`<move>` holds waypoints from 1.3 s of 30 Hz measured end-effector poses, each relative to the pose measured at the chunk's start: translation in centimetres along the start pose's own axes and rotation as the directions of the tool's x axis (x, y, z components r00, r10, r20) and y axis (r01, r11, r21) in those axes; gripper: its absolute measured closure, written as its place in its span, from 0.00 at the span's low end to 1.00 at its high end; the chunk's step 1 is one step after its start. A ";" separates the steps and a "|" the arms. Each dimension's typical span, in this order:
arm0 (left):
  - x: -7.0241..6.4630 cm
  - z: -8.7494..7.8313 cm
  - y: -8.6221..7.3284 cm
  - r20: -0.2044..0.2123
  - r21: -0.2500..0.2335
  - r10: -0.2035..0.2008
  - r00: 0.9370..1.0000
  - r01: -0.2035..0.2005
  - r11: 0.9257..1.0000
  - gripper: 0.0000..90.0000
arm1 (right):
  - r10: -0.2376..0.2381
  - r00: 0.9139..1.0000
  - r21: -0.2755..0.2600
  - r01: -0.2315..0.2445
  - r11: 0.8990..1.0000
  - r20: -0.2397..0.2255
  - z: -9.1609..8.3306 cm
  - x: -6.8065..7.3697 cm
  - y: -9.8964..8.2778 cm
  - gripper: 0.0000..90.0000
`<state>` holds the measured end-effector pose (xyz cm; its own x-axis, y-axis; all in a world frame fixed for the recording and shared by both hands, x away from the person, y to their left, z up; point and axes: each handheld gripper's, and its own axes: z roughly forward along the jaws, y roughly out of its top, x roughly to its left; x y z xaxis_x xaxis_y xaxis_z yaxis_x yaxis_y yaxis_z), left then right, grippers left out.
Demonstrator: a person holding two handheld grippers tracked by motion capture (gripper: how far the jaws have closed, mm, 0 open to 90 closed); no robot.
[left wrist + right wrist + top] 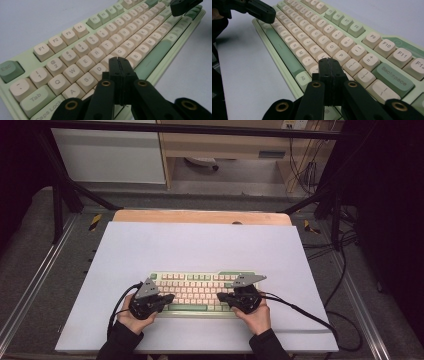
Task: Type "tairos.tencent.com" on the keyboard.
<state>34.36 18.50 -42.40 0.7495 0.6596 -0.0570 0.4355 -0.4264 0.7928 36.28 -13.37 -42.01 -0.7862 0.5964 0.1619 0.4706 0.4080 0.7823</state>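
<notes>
A pale green keyboard (200, 291) with cream and green keys lies near the front of the white mat. My left gripper (171, 297) is held over the keyboard's left end, jaws pressed together with nothing between them; in the left gripper view its tip (118, 60) hovers above the D and F keys of the keyboard (82, 47). My right gripper (219, 296) is held over the right end, also shut and empty; in the right gripper view its tip (328, 60) is just above the keys near L and P on the keyboard (332, 42).
The white mat (200, 250) covers a wooden table (200, 216) inside a black metal frame. Black cables (300, 312) trail from both grippers over the mat's front. Behind the table stand a shelf unit and more cables.
</notes>
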 end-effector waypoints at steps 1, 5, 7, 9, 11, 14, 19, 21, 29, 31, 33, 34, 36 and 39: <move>-0.1 0.1 0.0 0.001 0.002 0.000 1.000 0.000 1.000 1.00 | 0.000 1.000 -0.001 0.000 1.000 0.000 0.0 0.0 0.0 1.00; -0.2 0.5 0.1 0.001 0.007 0.000 1.000 0.000 1.000 1.00 | 0.001 1.000 0.000 -0.001 1.000 0.001 0.0 -0.1 0.0 1.00; -0.2 0.7 0.1 -0.001 0.011 0.000 1.000 0.000 1.000 1.00 | 0.002 1.000 0.000 -0.002 1.000 0.001 0.0 -0.1 0.0 1.00; -0.2 0.9 0.0 -0.001 0.019 0.001 1.000 -0.001 1.000 1.00 | -0.003 1.000 0.000 0.003 1.000 0.000 0.0 -0.1 0.0 1.00; -0.2 1.1 0.0 0.000 0.022 0.003 1.000 -0.003 1.000 1.00 | 0.000 1.000 -0.004 0.000 1.000 -0.001 -0.1 -0.1 0.0 1.00; -0.2 1.2 -0.1 -0.001 0.026 0.004 1.000 -0.003 1.000 1.00 | -0.002 1.000 -0.007 0.002 1.000 -0.002 -0.2 -0.1 0.0 1.00; -0.3 1.5 -0.2 0.003 0.033 0.010 1.000 -0.010 0.999 1.00 | 0.001 1.000 -0.006 -0.001 1.000 -0.004 -0.3 -0.1 0.0 1.00; -0.2 1.4 -0.2 0.005 0.034 0.013 1.000 -0.013 0.999 1.00 | 0.000 1.000 -0.008 0.000 1.000 -0.004 -0.3 -0.1 0.0 1.00; -0.2 0.5 0.0 0.004 0.006 0.014 1.000 -0.014 1.000 1.00 | -0.002 1.000 -0.010 0.001 1.000 -0.006 -0.3 -0.1 0.0 1.00; -0.2 0.4 0.0 0.005 0.005 0.013 1.000 -0.013 1.000 1.00 | -0.001 1.000 -0.010 0.000 1.000 -0.005 -0.3 -0.1 0.0 1.00; -0.1 0.1 -0.1 0.004 0.000 0.010 1.000 -0.010 1.000 1.00 | 0.000 1.000 -0.011 0.000 1.000 -0.005 -0.3 -0.1 0.1 1.00; 0.0 0.0 -0.1 0.004 -0.002 0.009 1.000 -0.009 1.000 1.00 | 0.005 1.000 -0.014 -0.005 1.000 -0.004 -0.3 -0.1 0.1 1.00; 0.0 -0.3 -0.2 0.002 -0.006 0.008 1.000 -0.008 1.000 1.00 | 0.006 1.000 -0.017 -0.006 1.000 -0.005 -0.4 0.0 0.1 1.00; 0.2 -0.7 -0.4 0.005 -0.014 -0.004 1.000 0.004 1.000 1.00 | 0.007 1.000 -0.027 -0.007 1.000 -0.006 -0.5 0.0 0.2 1.00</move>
<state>34.02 19.28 -42.28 0.7502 0.6582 -0.0633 0.4318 -0.4151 0.8008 36.21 -13.62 -41.59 -0.7852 0.5950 0.1713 0.4653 0.3845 0.7973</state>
